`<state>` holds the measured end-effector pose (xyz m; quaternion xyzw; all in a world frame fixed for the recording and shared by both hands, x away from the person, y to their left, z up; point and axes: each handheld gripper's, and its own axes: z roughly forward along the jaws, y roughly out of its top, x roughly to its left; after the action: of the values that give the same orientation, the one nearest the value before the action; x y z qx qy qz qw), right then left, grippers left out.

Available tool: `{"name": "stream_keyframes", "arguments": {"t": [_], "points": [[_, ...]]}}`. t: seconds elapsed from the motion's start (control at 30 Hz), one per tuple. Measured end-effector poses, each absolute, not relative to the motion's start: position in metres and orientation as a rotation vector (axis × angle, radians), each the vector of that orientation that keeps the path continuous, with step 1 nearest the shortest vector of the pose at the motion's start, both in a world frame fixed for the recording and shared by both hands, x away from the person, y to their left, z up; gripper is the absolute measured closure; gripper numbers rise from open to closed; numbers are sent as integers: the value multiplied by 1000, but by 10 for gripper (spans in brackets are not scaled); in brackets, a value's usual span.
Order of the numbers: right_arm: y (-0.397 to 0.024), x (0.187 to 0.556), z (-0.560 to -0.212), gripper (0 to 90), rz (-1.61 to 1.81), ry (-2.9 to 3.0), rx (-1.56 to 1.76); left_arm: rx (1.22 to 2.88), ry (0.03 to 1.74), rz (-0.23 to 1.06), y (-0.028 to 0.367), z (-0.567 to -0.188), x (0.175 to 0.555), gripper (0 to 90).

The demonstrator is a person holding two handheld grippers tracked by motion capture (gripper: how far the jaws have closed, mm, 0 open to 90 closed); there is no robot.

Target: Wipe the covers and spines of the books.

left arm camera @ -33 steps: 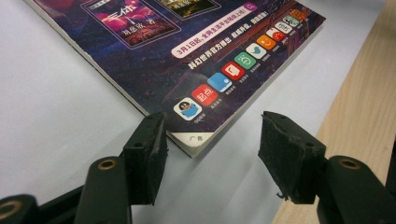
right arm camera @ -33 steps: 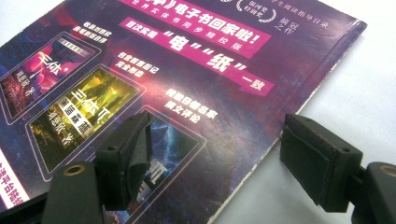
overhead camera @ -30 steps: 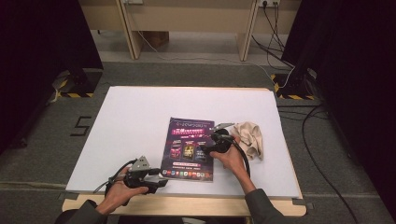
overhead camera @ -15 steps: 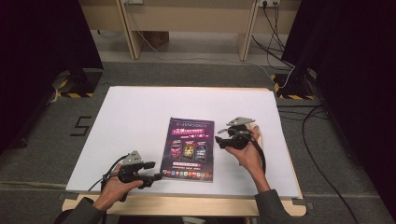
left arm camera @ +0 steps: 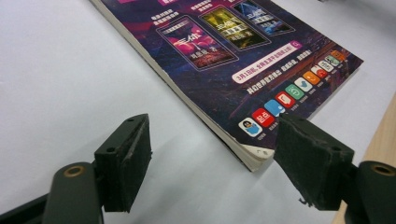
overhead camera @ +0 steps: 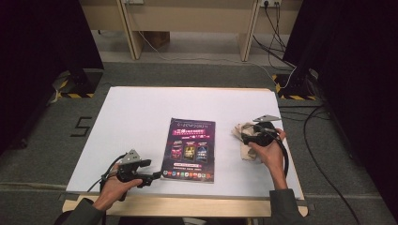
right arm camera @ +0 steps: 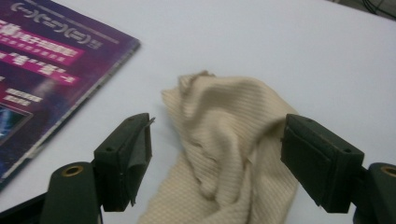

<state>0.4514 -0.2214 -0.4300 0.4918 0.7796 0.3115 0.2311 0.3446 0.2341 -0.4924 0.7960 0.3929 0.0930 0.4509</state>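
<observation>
A magazine (overhead camera: 190,150) with a purple cover lies flat in the middle of the white table (overhead camera: 141,112). A crumpled cream cloth (overhead camera: 241,145) lies to its right. My left gripper (overhead camera: 152,178) rests low at the magazine's near left corner. Its jaws have just been opening and stand apart, with the corner (left arm camera: 254,158) just ahead of my left gripper (left arm camera: 212,137), untouched. My right gripper (overhead camera: 245,138) hovers over the cloth (right arm camera: 219,158). Its jaws have just been opening too, and the pads of my right gripper (right arm camera: 217,128) stand clear on either side of the cloth. The magazine's far corner (right arm camera: 42,60) lies to the left.
The table's wooden front edge (overhead camera: 187,206) runs under both forearms. Cables (overhead camera: 324,140) trail over the grey floor to the right. A "5" mark (overhead camera: 82,126) is on the floor at the left. Dark curtains stand on both sides.
My right gripper has moved right from the magazine's right edge to above the cloth. Both pairs of jaws stand wider. The left hand has hardly shifted.
</observation>
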Motion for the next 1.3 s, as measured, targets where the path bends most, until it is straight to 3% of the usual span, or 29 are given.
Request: {"name": "stream_keyframes", "arguments": {"t": [0.43,0.63,0.83,0.93,1.3], "points": [[-238,469,-466,263,751,2160,1513,1977,979,229,235,-493,346,254],[-236,473,-476,386,729,2177,1496,1976,981,229,234,-494,347,254],[-239,471,-476,667,740,2157,1440,1971,983,234,235,-494,347,254],[-238,470,-475,754,730,2158,1397,1971,983,234,235,-494,347,254],[-226,462,-438,774,879,2108,1266,1968,973,230,234,-493,347,254]]}}
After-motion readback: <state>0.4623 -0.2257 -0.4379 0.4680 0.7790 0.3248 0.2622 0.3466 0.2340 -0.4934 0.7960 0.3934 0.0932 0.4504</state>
